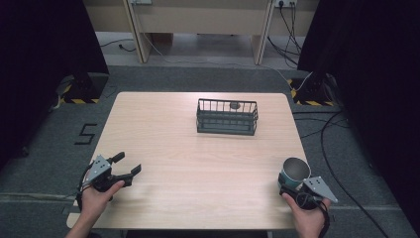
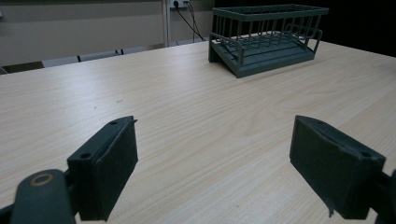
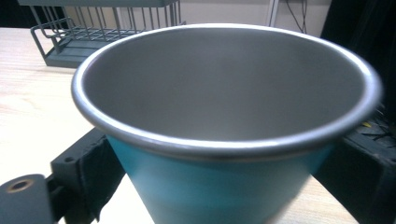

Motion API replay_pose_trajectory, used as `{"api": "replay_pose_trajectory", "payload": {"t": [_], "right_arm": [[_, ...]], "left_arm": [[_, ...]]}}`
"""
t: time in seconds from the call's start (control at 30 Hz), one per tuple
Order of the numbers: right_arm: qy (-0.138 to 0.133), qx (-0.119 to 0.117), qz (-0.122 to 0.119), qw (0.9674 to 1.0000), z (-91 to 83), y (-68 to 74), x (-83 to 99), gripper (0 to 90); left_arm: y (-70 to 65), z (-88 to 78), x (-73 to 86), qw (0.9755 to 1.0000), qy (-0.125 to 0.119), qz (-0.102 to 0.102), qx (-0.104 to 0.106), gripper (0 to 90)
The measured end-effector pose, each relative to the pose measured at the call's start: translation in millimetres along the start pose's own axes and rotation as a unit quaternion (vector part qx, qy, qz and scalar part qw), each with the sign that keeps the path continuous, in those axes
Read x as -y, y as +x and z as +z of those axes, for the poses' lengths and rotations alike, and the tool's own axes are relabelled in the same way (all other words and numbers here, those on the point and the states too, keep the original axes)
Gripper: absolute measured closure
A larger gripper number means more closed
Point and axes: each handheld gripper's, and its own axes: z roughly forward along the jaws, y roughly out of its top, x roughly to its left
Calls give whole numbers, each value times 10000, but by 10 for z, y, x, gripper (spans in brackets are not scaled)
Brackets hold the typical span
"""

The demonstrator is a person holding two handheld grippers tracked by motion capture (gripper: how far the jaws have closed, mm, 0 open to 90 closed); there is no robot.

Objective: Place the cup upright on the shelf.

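A teal cup (image 1: 294,172) with a grey metal inside stands upright at the table's front right corner, and my right gripper (image 1: 292,184) is shut on its wall. In the right gripper view the cup (image 3: 224,186) sits between the two black jaws, mouth up and empty. My left gripper (image 1: 126,164) hovers at the front left of the table, open, with nothing between its pads (image 2: 112,168). A dark grey wire rack (image 1: 227,117) stands at the back centre of the table; the rack (image 2: 266,37) lies far ahead of the left jaws.
The light wooden table (image 1: 198,163) has bare wood between the grippers and the rack. A small dark round object (image 1: 235,105) lies by the rack's back rim. Black curtains flank both sides; cables (image 1: 332,129) trail on the floor at right.
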Motion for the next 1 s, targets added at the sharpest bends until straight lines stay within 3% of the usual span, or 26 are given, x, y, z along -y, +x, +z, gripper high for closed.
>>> {"api": "replay_pose_trajectory", "payload": {"t": [0.37,0.7,1.0], "right_arm": [[-77,-120,-12,9999,-15,40,-42,171],[-425,-347,-69,9985,92,177,-322,172],[-523,-503,-155,9972,232,305,-489,172]], "left_arm": [[0,1,1,10000,-2,-10,5,146],[4,-8,3,10000,-18,-31,-21,146],[1,-7,2,10000,-18,-25,-3,146]]}}
